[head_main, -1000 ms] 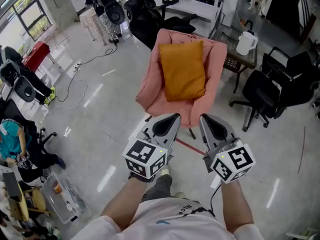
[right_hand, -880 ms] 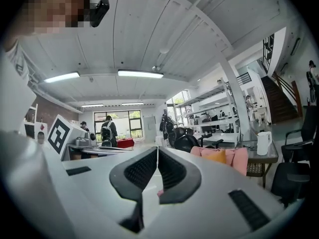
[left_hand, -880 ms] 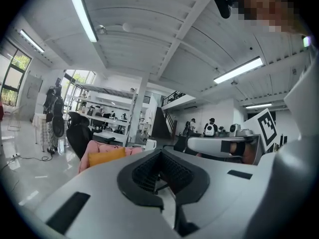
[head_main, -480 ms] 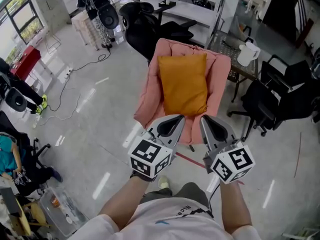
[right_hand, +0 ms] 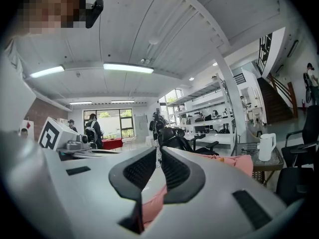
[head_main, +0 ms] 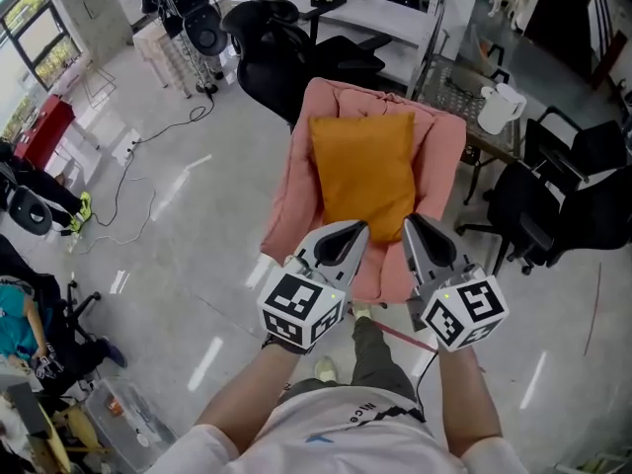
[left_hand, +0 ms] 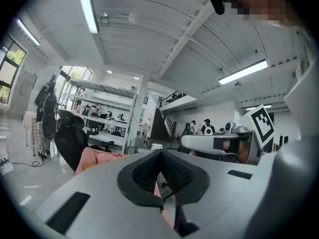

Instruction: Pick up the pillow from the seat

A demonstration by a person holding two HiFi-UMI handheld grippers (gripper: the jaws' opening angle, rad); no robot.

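Note:
An orange pillow (head_main: 363, 171) leans upright against the back of a pink padded chair (head_main: 437, 156). Both grippers are held side by side just in front of the seat's front edge, apart from the pillow. My left gripper (head_main: 357, 228) is shut with nothing in it, and so is my right gripper (head_main: 411, 222). In the left gripper view the jaws (left_hand: 160, 153) meet, with the pink chair (left_hand: 102, 158) low at the left beyond them. In the right gripper view the closed gripper (right_hand: 158, 152) points past the pink chair (right_hand: 240, 162).
Black office chairs stand behind (head_main: 281, 52) and to the right (head_main: 553, 191) of the pink chair. A small wire table carries a white kettle (head_main: 501, 108) at the right. Cables (head_main: 148, 156) run across the glossy floor at the left, near a seated person (head_main: 20, 309).
The person has stepped forward, one leg now showing below the grippers. The chair and pillow lie closer, and both shut grippers now overlap the seat's front edge.

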